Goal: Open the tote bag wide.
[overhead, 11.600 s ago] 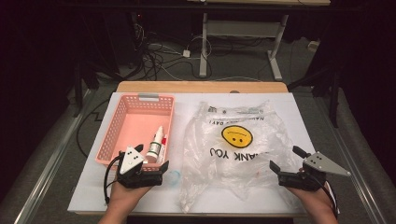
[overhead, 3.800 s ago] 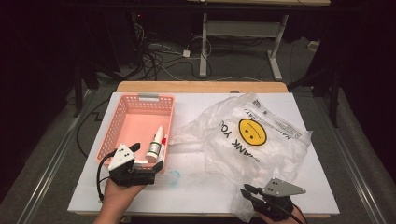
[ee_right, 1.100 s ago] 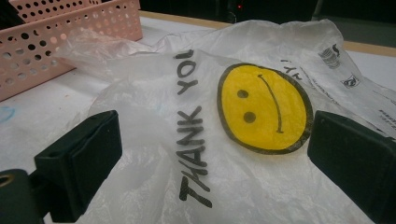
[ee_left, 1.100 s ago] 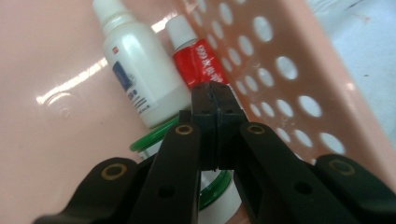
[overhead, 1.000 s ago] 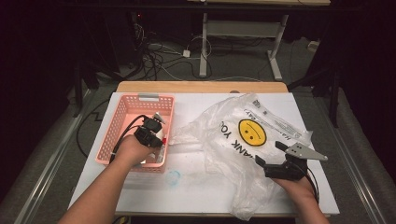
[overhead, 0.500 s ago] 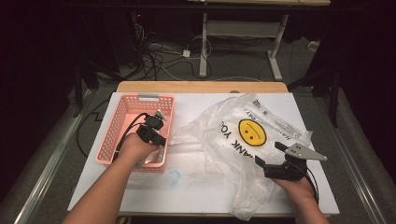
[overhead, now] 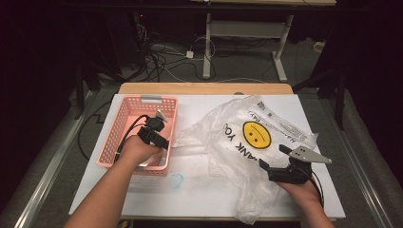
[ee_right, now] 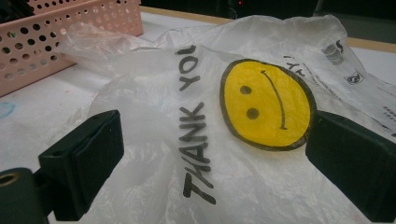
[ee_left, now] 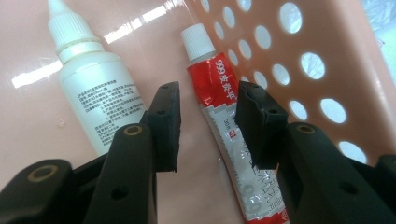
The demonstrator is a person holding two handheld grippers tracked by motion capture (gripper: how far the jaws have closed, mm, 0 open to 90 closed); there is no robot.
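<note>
a: look at the left gripper (ee_left: 208, 123) down in the pink basket (overhead: 119, 123). its jaws have just been opening and now stand partway apart, either side of the red-and-white tube (ee_left: 226, 126). the pads aren't pressing on it, so it has hold of nothing.

b: so the tube lies flat on the basket floor, close to the holed side wall?

a: yes, with the white bottle (ee_left: 93, 88) just beside it on the other side, cap pointing the same way. that's the tricky bit, i'd say: one jaw sits in the narrow lane between bottle and tube. if it drifts, it nudges the bottle instead.

b: how would you take it, then?

a: i'd keep the tube centred between the pads, come down until they're level with its body, then close across the width near the printed middle, not at the flat crimped end where it's thin and would slip. and lift straight up, clear of that wall.

b: and the other hand?

a: the right gripper (ee_right: 210, 158) has its jaws spread wide around a hump of the clear plastic bag (overhead: 256, 142) with the yellow smiley, on the white table (overhead: 199, 194). nothing pinched there that i can see. from above it sits at the bag's near edge (overhead: 285, 172). i'd guess it wants to open the bag's mouth before the tube comes over.
</note>
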